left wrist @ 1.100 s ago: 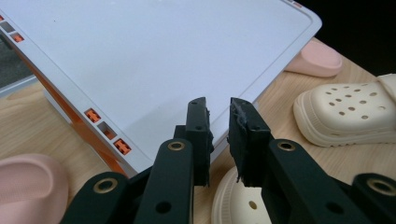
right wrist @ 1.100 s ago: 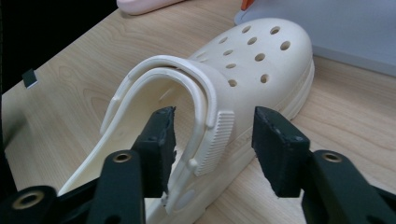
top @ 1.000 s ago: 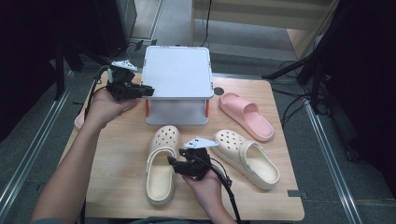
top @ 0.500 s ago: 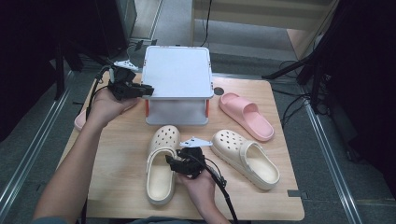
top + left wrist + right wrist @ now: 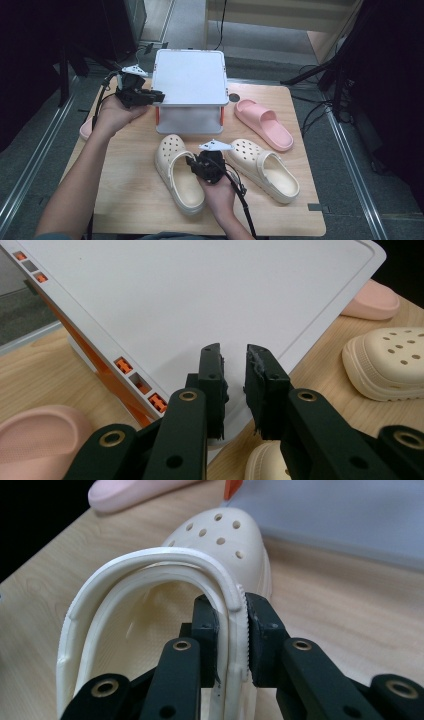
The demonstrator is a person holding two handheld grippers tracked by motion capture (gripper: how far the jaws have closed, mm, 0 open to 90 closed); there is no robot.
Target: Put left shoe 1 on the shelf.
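Nearest, on the wooden worktop (image 5: 130, 200), left cream clog (image 5: 177, 172) lying toe toward the far side, with the right gripper (image 5: 194, 167) clamped on its right-hand side wall close to the heel opening; jaws just closing there, one pad inside the shoe, the other outside, both pressed against the rim as seen in the right gripper view (image 5: 231, 630). Just right of it, second cream clog (image 5: 262, 167), angled with toe to the far left, heel to the near right, untouched. Farther right and back, pink slide (image 5: 262, 122) lying flat, well apart from both grippers. Behind the clogs, at the far middle, grey storage box (image 5: 190, 90) with orange latches, lid closed. At its near left corner, left gripper (image 5: 159, 96), jaws set narrowly apart over the lid's edge (image 5: 234, 390); whether the pads press on the lid, hard to tell. At the far left edge, beneath the left forearm, second pink slide (image 5: 86, 130), partly hidden.
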